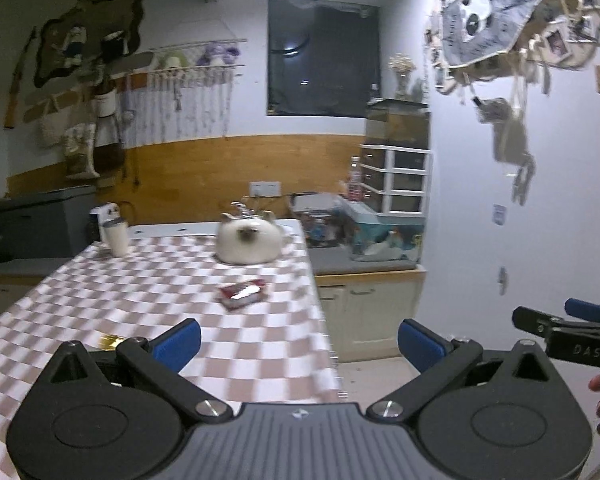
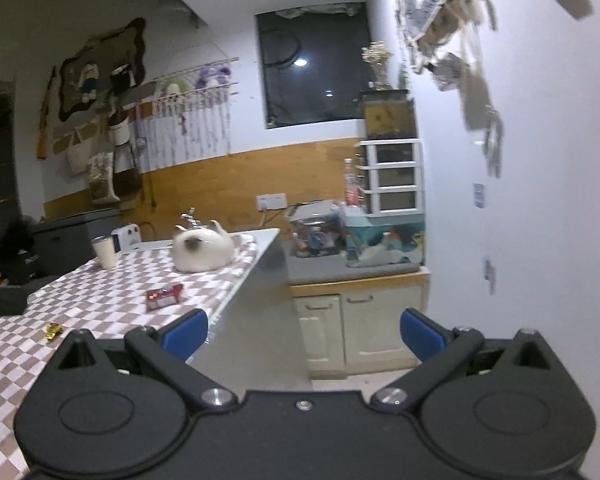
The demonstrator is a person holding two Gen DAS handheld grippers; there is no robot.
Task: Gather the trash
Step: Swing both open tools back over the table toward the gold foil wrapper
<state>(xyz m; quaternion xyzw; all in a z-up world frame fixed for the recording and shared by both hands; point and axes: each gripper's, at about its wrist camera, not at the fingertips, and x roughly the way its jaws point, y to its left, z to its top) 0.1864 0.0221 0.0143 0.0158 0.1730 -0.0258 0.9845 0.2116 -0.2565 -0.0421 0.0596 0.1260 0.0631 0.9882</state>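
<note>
A red shiny wrapper lies on the checked tablecloth toward the table's right side. A small gold wrapper lies nearer, partly hidden behind my left finger in the left wrist view. My left gripper hovers open over the table's near right corner, nothing between its blue pads. My right gripper is open too, held off the table's right edge with the floor and cabinet beyond it. The right gripper's tip shows at the left wrist view's right edge.
A white cat-shaped object and a white cup stand at the table's far end. Behind the table's right side runs a low cabinet with clutter and a drawer unit. The right wall carries hanging decorations.
</note>
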